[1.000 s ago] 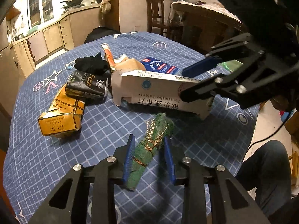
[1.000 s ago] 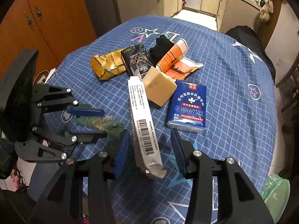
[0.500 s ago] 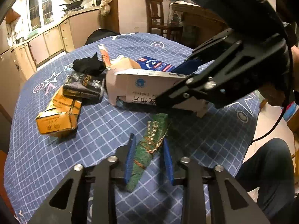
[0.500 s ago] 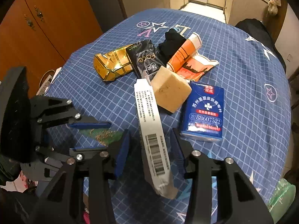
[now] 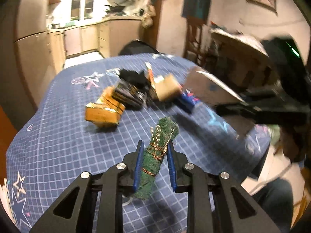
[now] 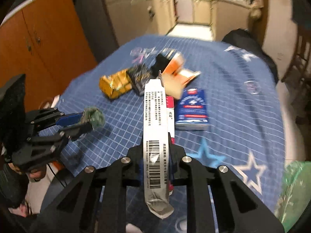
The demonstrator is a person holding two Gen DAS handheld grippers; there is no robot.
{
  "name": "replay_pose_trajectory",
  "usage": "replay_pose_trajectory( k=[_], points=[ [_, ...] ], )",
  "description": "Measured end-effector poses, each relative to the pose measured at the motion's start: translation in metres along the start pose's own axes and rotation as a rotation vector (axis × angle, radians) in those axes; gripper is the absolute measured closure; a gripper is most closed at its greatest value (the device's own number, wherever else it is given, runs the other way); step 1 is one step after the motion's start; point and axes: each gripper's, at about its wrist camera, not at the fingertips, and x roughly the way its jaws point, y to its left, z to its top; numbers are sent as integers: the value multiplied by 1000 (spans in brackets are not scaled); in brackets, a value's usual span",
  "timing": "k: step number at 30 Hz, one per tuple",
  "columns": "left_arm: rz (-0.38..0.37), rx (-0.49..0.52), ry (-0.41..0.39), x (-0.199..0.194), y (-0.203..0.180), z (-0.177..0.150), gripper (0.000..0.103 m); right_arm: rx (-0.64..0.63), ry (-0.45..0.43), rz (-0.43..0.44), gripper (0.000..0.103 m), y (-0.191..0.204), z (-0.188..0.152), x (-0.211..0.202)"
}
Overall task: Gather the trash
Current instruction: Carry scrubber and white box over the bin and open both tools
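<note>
My left gripper [image 5: 154,145] has a green fuzzy bundle [image 5: 165,130] tied with gold cord between its blue pads. Its jaws are closing and press on both sides, and the bundle hangs clear above the blue checked tablecloth [image 5: 68,145]. My right gripper [image 6: 156,145] has its jaws closing onto a long white carton [image 6: 154,112] with a barcode, gripped by its flat faces and lifted off the table. The right wrist view shows the left gripper [image 6: 83,120] with the bundle [image 6: 95,116] at the left. In the left wrist view, the carton [image 5: 210,87] is blurred at the right.
On the table lie a gold box [image 5: 103,112], a black packet [image 5: 126,95], a tan block [image 5: 167,89], an orange tube [image 6: 175,64], a black cloth [image 5: 132,75] and a blue tissue pack [image 6: 192,106]. A green bag [image 6: 295,190] is at the table's near right.
Both grippers have shut further on their items and lifted them off the table. The white carton now points up along the right gripper. Both views have tilted up and are blurred.
</note>
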Motion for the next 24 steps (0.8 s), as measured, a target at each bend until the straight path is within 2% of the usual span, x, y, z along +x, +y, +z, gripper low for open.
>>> replay_pose_trajectory(
  k=[6, 12, 16, 24],
  points=[
    [20, -62, -87, -20, -20, 32, 79, 42, -193, -124, 87, -6, -13, -71],
    [-36, -43, -143, -26, -75, 68, 79, 137, -350, -256, 87, -33, -38, -134],
    [-112, 8, -183, -20, -136, 96, 79, 198, -407, -336, 87, -60, -54, -169],
    [-278, 69, -163, 15, -251, 138, 79, 305, -442, -503, 87, -128, -90, -227]
  ],
)
